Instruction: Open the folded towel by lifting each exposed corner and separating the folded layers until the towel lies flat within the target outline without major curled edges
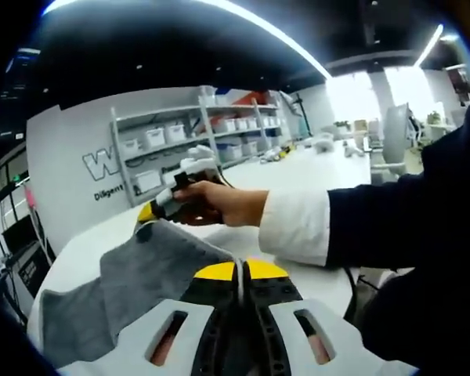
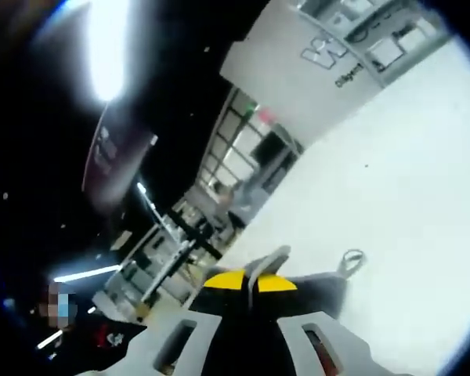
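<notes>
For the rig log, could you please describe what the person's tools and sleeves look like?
Each tool has two black jaws tipped with yellow pads, set in a white moulded body with slotted openings: the left tool and the right tool. In the left gripper view, the person's hand emerges from a white cuff under a dark navy sleeve.

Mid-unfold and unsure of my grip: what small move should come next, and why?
Probably draw the two grippers apart. The left hand-held gripper and right hand-held gripper each look shut on the gray towel, which hangs bunched above the white table, not yet flat.
</notes>
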Demonstrator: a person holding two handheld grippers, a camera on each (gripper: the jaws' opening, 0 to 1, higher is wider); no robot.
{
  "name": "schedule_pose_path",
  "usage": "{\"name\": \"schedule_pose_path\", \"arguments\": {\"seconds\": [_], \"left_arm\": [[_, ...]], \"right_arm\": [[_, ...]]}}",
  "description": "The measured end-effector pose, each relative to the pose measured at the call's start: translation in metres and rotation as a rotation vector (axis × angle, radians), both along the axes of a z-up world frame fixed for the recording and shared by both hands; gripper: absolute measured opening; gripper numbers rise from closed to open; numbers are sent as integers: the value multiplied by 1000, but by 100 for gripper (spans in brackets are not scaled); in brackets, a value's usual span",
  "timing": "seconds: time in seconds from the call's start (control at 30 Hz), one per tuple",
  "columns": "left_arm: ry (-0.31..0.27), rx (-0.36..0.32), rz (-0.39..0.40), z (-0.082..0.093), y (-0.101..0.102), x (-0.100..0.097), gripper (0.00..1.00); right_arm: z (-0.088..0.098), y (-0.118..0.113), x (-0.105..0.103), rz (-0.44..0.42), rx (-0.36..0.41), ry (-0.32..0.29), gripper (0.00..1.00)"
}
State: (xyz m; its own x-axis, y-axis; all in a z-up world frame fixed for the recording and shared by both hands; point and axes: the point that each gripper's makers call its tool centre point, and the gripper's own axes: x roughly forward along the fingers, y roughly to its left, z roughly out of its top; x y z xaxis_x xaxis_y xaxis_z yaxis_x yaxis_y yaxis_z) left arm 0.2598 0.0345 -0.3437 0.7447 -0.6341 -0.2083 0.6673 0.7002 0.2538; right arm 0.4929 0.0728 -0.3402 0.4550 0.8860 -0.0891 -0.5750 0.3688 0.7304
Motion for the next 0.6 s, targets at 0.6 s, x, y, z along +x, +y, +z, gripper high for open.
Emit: {"name": "schedule_pose_path", "arguments": {"seconds": [0.6], "left_arm": [[-32, 18, -42, -3, -37, 0, 2]], "right_arm": [[-8, -42, 11, -64, -47, -4, 0]]}}
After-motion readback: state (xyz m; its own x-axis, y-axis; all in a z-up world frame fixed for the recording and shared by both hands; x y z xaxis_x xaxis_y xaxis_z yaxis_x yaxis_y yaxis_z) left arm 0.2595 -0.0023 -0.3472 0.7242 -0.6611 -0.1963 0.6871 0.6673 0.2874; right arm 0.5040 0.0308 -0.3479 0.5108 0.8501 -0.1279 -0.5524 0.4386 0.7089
